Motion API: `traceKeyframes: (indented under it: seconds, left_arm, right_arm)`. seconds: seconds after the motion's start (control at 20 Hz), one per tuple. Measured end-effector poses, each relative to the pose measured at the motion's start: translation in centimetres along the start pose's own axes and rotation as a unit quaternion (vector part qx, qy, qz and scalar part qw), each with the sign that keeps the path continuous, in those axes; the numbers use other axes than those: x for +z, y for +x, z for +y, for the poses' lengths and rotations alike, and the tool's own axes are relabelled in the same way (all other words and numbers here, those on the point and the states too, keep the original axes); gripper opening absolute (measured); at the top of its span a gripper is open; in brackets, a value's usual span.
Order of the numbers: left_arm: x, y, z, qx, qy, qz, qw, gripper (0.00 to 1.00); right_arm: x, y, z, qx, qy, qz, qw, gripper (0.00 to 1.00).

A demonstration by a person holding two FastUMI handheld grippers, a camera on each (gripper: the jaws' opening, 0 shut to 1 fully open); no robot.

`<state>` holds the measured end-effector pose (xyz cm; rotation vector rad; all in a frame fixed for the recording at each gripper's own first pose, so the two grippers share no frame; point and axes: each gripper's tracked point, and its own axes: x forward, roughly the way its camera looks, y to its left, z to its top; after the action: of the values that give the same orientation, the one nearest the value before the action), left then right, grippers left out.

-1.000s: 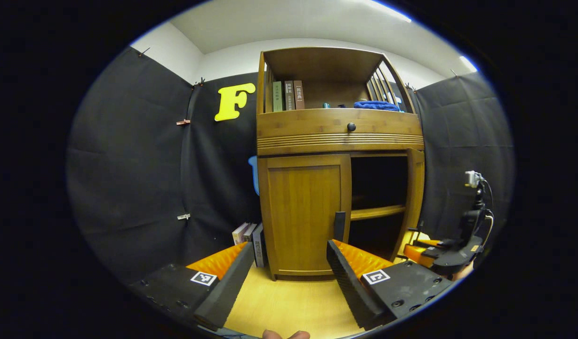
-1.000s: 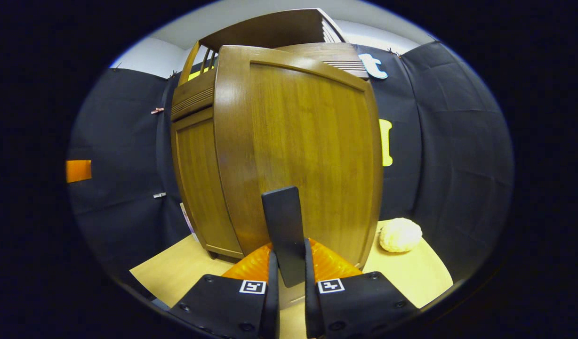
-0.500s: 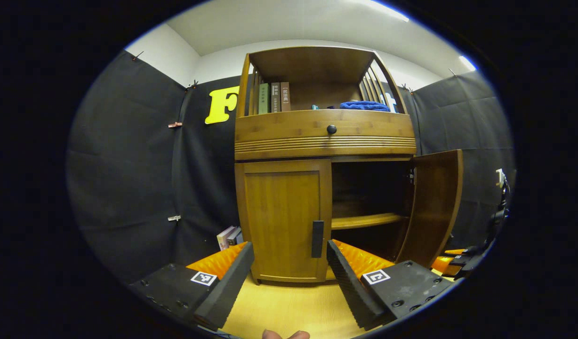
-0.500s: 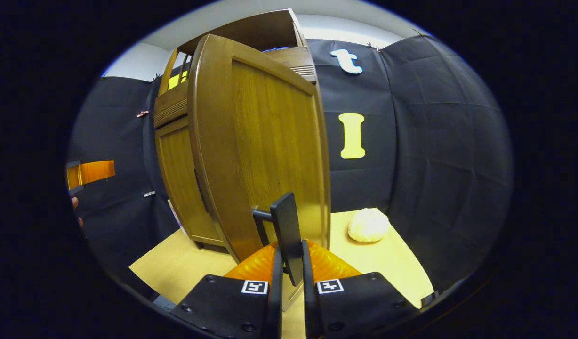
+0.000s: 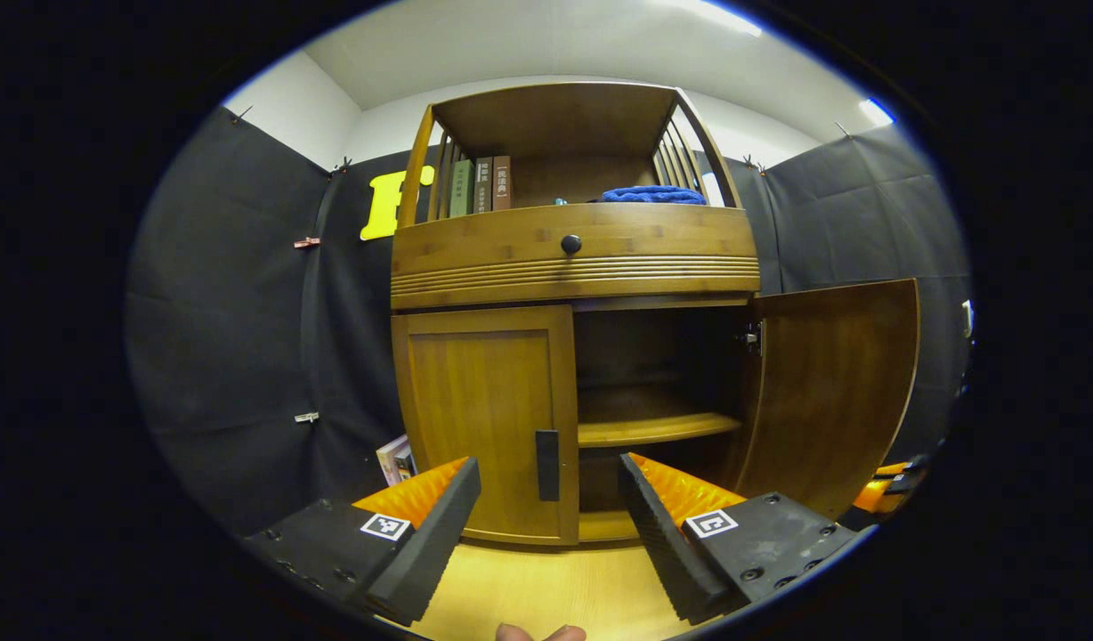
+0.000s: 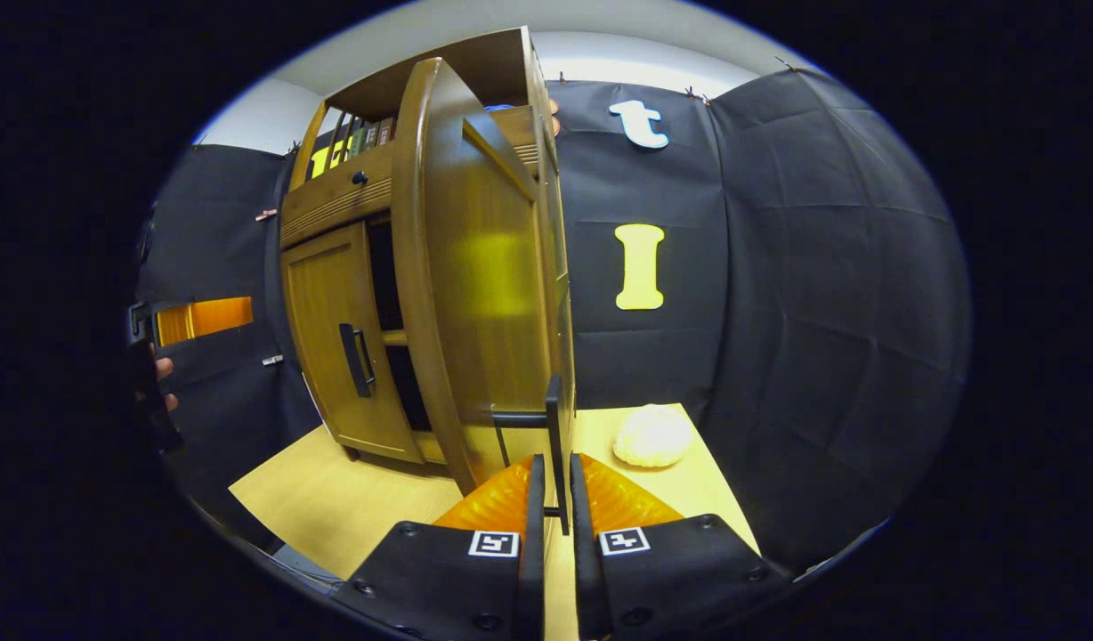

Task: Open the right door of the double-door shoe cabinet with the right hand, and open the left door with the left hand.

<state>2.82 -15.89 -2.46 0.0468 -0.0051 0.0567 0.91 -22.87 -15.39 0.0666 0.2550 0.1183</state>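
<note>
Left gripper view: I count two doors, left door (image 5: 484, 418) closed, right door (image 5: 831, 392) swung wide. My left tongs (image 5: 546, 525) gape before the left handle (image 5: 547, 465); right tongs (image 6: 551, 534) clamp the right handle (image 6: 554, 445).

Light wood floor (image 5: 546, 588) is carrying the shoe cabinet (image 5: 573, 258); books (image 5: 395, 458) are leaning beside its left side, and a cream lumpy object (image 6: 651, 436) is sitting near the booth wall.
</note>
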Motion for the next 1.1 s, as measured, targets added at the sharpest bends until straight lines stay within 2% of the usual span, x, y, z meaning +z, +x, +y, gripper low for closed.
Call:
traceKeyframes:
  seconds: [0.15,0.3,0.45,0.55,0.75,0.8,0.85,1.0,1.1]
  left_arm:
    - [-0.5,0.6,-1.4,0.006,-0.012,0.008,1.0,0.98]
    - [-0.3,1.0,-1.8,0.015,-0.009,0.004,1.0,0.97]
    - [0.2,1.4,-1.9,0.024,0.0,-0.002,1.0,0.97]
    - [0.2,2.0,-1.6,0.031,0.008,-0.002,0.999,0.97]
    - [-0.6,4.5,-1.6,0.021,-0.004,0.001,1.0,0.98]
    - [-0.6,5.5,-1.6,0.017,-0.005,-0.002,1.0,0.97]
    - [-0.8,6.6,-1.6,0.013,-0.002,-0.004,1.0,0.96]
    - [-2.2,10.4,-0.8,0.01,0.023,-0.009,1.0,0.96]
    - [-3.5,12.6,0.0,0.013,0.032,-0.003,0.999,0.97]
  right_arm:
    - [0.9,-0.7,-1.9,0.01,-0.006,-0.008,1.0,0.18]
    - [1.2,-1.3,-2.1,0.049,-0.015,-0.011,0.999,0.18]
    - [1.8,-1.9,-2.0,0.062,-0.041,-0.016,0.997,0.18]
    - [1.7,-2.7,-2.3,0.053,-0.048,-0.012,0.997,0.27]
    - [4.6,-4.5,-4.8,-0.003,-0.038,-0.071,0.997,0.81]
    - [4.2,-3.9,-5.5,-0.015,-0.036,-0.076,0.996,0.94]
    - [3.7,-3.9,-6.1,-0.023,-0.029,-0.072,0.997,1.0]
    - [2.9,-4.2,-6.5,-0.032,0.017,-0.058,0.998,0.98]
    - [2.9,-4.8,-7.1,-0.049,0.033,-0.058,0.997,1.0]
